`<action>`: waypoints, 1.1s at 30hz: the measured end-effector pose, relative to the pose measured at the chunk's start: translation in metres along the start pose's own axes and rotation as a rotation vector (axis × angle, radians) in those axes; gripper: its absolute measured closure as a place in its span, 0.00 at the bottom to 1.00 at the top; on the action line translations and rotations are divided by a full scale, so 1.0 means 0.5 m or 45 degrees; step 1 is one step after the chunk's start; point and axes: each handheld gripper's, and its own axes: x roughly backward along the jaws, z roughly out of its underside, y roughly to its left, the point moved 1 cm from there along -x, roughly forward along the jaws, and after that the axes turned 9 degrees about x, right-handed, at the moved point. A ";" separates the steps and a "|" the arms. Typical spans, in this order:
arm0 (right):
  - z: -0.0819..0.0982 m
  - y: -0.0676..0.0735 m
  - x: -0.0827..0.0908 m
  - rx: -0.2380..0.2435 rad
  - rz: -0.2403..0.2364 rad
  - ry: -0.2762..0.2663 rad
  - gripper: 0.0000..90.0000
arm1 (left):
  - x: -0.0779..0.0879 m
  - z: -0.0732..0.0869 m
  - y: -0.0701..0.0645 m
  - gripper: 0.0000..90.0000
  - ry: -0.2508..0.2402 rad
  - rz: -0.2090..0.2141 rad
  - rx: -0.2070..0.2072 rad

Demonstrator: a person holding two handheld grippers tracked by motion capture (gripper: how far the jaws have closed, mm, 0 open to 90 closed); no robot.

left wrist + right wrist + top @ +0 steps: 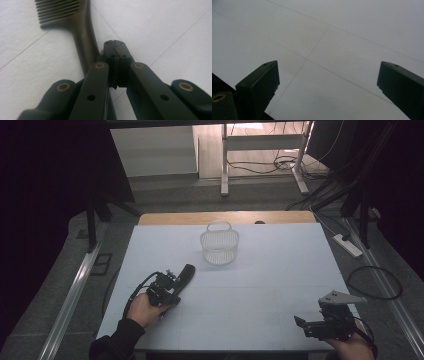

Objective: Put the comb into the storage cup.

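Our left fingers (115, 47) are clenched together with nothing between them, the comb (82, 37) lying on the bench (280, 285) just beside them, ungrasped; our right fingers (328, 82) hang released. The basket (219, 247) beyond waits, so everything is left to do.

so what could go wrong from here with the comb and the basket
The left gripper has its jaws shut beside the comb handle, not around it, so a lift would likely leave the comb on the table. Pushing it like this could skid or spin it off line. The basket looks light and stands unheld, with the right gripper far off, so a nudge may tip it.
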 end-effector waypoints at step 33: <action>0.000 -0.001 -0.002 -0.003 -0.002 0.008 0.05 | 0.084 0.009 0.006 0.70 -0.157 -0.063 0.022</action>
